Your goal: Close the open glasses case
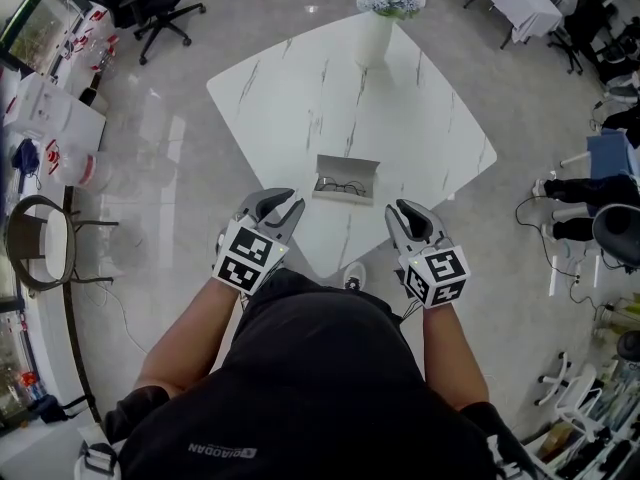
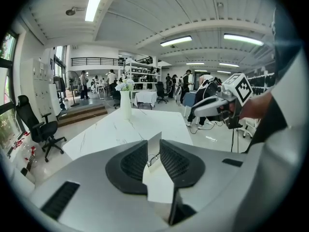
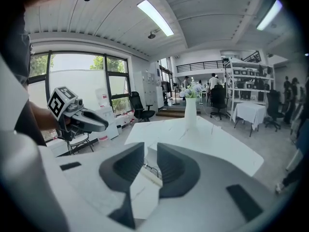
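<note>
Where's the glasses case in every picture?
Head view: glasses case in the middle of the table, lid up.
Left gripper view: case low centre, between the left gripper's tongs.
Right gripper view: case low centre, between the right gripper's tongs.
Shared landmark: white vase beyond it.

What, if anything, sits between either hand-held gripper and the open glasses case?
Nothing visible does. Only bare table separates the glasses case from the left hand-held gripper and the right hand-held gripper. The vase stands beyond the case, out of the way.
</note>
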A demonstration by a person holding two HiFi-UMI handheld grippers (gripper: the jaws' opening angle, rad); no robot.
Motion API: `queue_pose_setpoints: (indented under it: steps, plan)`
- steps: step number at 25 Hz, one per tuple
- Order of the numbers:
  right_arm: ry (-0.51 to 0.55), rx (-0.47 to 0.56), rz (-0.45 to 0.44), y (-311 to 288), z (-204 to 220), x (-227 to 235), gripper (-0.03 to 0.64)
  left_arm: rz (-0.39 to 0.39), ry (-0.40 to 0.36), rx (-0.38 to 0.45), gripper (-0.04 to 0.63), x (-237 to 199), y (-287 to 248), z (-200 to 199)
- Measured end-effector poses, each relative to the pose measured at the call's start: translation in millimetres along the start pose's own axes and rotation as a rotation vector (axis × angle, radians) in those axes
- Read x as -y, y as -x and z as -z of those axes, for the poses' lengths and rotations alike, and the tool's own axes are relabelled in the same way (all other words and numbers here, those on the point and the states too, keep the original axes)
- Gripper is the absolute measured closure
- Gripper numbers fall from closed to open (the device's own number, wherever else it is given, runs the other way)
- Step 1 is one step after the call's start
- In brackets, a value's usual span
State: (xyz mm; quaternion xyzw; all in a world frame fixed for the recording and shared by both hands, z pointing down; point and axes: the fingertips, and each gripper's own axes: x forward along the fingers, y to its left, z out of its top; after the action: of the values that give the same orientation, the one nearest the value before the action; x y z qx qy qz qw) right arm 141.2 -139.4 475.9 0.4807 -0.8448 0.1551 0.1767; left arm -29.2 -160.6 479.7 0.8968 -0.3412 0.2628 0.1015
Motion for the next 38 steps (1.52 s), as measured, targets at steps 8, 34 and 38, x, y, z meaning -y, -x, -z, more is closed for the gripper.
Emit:
queue_pose_setpoints:
  steps: [8,34,38]
  plan:
    - [0.032,-0.031,0.039,-13.1,6.7,15.1,0.546,-0.011,0.002,-0.039,0.514,-7.2,-18.1,21.4]
    - [0.039,-0.191,0.056,-90.7,57.8,53.6,0.546,0.031,-0.089,-0.299,0.514,-11.0,-121.0,119.2]
    - [0.034,-0.190,0.053,-92.0,56.5,54.9,0.546,0.039,-0.138,-0.340,0.514,-11.6,-130.8,131.1]
